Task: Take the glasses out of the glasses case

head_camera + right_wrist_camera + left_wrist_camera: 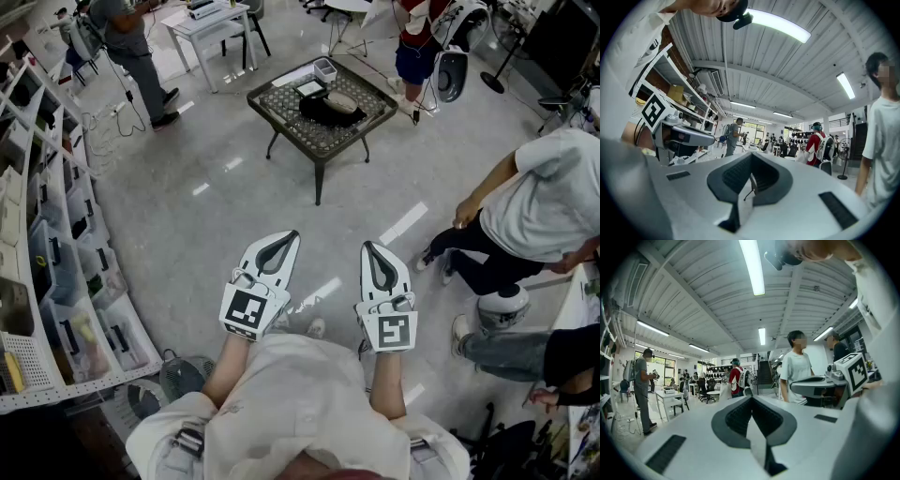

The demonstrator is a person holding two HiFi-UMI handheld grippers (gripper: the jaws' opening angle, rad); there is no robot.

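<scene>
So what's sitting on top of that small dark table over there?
A black case, apparently open, a small grey box and a flat white-edged item. What the case holds is too small to tell.

Both grippers are held out before the body, side by side and apart, pointed forward and away. The left gripper is angled slightly inward at its tip; the right gripper is kept nearly straight. In the left gripper view the fingers are seen pressed together, with nothing between them. In the right gripper view the fingers are likewise closed on nothing. The bare forearms are raised from the elbows.
</scene>
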